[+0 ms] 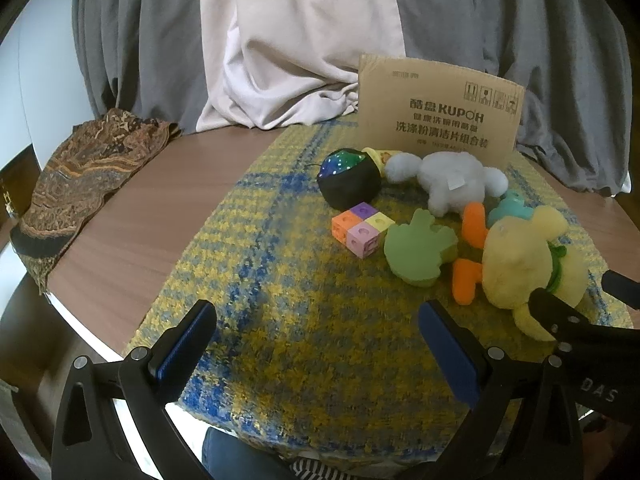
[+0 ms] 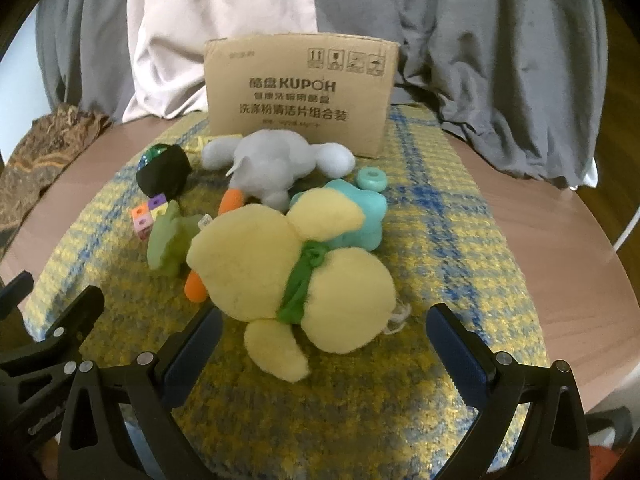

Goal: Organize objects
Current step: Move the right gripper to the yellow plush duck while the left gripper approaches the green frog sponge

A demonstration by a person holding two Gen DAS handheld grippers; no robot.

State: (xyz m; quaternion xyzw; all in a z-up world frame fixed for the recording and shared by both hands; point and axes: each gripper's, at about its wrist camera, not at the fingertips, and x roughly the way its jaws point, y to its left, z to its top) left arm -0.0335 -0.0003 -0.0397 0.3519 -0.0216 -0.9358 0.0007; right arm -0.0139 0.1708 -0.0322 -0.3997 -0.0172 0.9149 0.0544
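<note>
On the tabletop (image 1: 132, 216), a yellow-and-blue woven cloth (image 1: 280, 280) carries a heap of toys in front of an upright cardboard box (image 2: 300, 92): a yellow plush duck (image 2: 288, 280) nearest, a grey plush (image 2: 276, 168), a green foam shape (image 1: 420, 246), colored cubes (image 1: 362, 228) and a black sparkly ball (image 1: 350, 178). The left hand-held gripper (image 1: 318, 340) hangs wide apart over bare cloth, gripping nothing. The right hand-held gripper (image 2: 324, 344) is spread just as wide, empty, its fingers either side of the duck's near end.
</note>
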